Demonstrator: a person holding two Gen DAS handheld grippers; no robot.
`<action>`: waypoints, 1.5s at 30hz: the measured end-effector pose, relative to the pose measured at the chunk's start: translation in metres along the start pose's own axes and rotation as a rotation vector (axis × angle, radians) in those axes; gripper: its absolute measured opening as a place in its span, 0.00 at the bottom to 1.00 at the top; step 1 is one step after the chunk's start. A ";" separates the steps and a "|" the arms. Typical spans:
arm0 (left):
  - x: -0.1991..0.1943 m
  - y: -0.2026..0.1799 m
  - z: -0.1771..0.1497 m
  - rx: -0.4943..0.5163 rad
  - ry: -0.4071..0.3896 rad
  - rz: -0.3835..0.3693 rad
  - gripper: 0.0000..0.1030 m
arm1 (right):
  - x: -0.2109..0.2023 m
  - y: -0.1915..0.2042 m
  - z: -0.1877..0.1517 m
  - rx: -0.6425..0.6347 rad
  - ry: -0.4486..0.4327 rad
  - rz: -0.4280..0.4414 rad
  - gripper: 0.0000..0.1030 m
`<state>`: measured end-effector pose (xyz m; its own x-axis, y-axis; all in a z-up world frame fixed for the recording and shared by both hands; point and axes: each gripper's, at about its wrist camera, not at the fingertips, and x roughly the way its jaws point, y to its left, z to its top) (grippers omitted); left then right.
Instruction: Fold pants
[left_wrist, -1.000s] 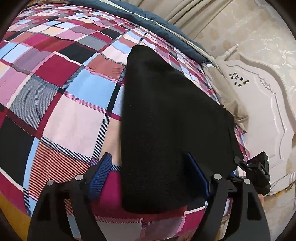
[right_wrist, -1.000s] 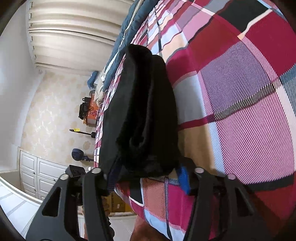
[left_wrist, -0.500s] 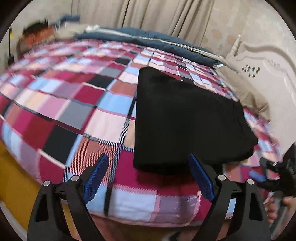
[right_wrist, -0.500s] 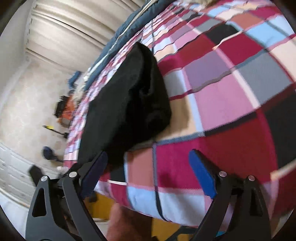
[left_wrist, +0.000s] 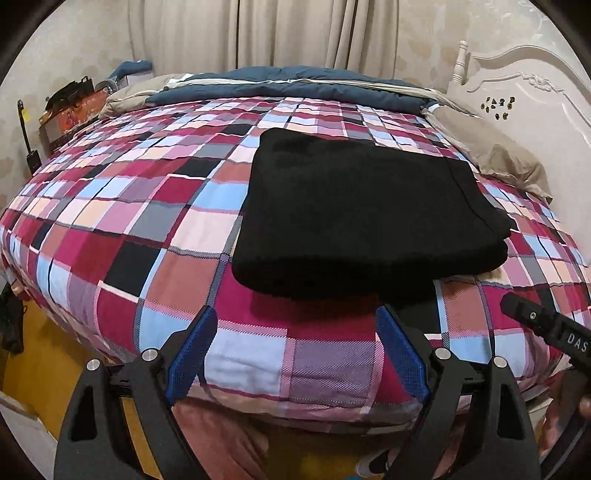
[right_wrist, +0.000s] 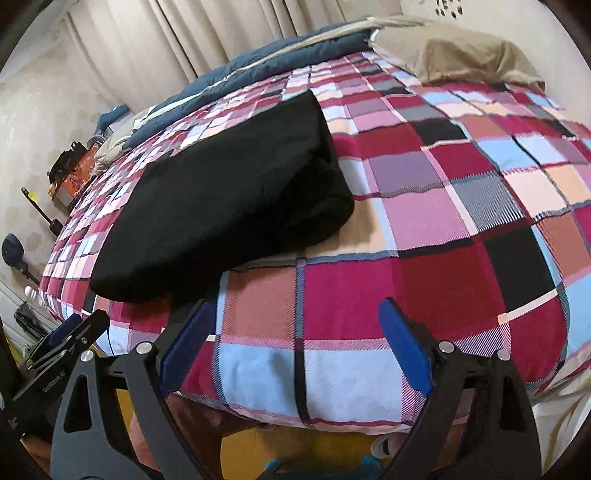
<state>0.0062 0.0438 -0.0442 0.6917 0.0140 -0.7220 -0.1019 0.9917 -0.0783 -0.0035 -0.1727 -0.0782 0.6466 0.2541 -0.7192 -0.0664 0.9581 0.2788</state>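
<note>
Now the black pants are lying folded into a thick, tidy rectangle on the plaid bedspread, near the foot edge of the bed; a second ago both grippers were closing in on the near hem, and they are now pulling back clear of the cloth; the left gripper is hovering with its fingers spread wide and holding nothing; the right gripper is doing the same, well off to the side of the bundle; judging by this, the folding is looking finished, with only a tidy-up possibly remaining.
</note>
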 end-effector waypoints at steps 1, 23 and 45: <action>-0.001 -0.001 -0.001 -0.002 0.001 0.004 0.84 | -0.001 0.003 0.000 -0.012 -0.011 -0.008 0.88; -0.012 -0.005 -0.006 -0.007 -0.024 0.041 0.84 | -0.007 0.016 -0.004 -0.049 -0.031 -0.027 0.88; -0.006 -0.004 -0.001 -0.030 -0.013 0.067 0.84 | -0.001 0.012 -0.007 -0.036 -0.005 -0.021 0.88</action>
<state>0.0013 0.0399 -0.0399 0.6916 0.0822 -0.7175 -0.1698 0.9842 -0.0509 -0.0098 -0.1609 -0.0789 0.6519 0.2336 -0.7214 -0.0801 0.9673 0.2407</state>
